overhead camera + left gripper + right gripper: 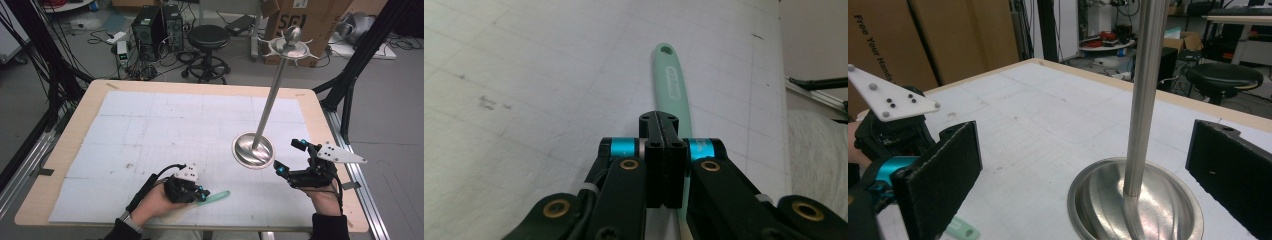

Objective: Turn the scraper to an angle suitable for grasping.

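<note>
Your left gripper fully closed on mint-green plastic utensil handle, low over white gridded mat. Handle light, stiff, slick: keep grip mid-handle, expect pivoting. Right gripper wide open, empty, beside steel stand base.

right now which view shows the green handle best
The left gripper view: the mint green handle runs straight out from the shut left gripper, with its hanging hole and label plain. The high view gives a short green tip past that gripper. The right gripper view catches the holed end at its bottom edge.
</note>
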{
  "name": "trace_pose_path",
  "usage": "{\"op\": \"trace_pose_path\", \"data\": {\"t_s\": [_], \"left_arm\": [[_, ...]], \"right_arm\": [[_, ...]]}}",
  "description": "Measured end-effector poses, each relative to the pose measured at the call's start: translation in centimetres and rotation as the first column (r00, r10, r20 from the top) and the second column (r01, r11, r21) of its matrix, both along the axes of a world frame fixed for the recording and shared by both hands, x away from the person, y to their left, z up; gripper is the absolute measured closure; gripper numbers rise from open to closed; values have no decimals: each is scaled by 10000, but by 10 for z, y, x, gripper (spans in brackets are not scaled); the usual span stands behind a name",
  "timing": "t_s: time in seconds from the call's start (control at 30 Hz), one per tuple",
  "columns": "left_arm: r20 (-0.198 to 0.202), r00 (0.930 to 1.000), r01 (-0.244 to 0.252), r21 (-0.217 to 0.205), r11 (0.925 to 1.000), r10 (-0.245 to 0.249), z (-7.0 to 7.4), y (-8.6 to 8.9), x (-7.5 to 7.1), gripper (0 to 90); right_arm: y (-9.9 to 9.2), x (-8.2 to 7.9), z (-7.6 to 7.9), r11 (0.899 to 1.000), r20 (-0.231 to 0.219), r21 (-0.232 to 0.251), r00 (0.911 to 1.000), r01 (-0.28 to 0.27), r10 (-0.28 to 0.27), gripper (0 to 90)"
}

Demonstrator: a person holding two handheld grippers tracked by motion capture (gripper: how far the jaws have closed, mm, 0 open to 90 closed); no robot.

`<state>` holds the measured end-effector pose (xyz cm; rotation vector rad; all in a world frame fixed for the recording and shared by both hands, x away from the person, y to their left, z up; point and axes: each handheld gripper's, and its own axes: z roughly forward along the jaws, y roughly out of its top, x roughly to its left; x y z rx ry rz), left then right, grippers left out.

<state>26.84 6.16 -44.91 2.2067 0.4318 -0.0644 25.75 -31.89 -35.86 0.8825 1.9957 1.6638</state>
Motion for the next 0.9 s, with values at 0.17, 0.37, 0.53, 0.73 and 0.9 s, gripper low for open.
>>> {"op": "trace_pose_path", "data": {"t_s": [0.17, 0.37, 0.53, 0.73, 0.9], "left_arm": [[218, 9997, -145, -210, 9997, 149, 5, 3, 0, 898], [541, 9966, -590, -698, 9958, 629, 26, 21, 1, 897], [700, 9883, -1223, -1644, 9788, 1353, 50, 46, 4, 814], [754, 9819, -1538, -2163, 9641, 1735, 65, 62, 6, 307], [1427, 9677, -1817, -1757, 9675, 2077, 75, 69, 4, 198]], "right_arm": [[0, 0, 0, 10000, 47, -4, 10000, -42, 42, 3], [-1, 2, 1, 10000, 55, 76, 10000, -15, 15, 3], [-1, 3, 0, 10000, -6, 16, 10000, -8, 8, 3], [-4, 0, 2, 9999, 69, 81, 9999, 118, -118, 3], [-4, -1, 2, 9999, 85, 80, 9999, 142, -143, 3]]}}
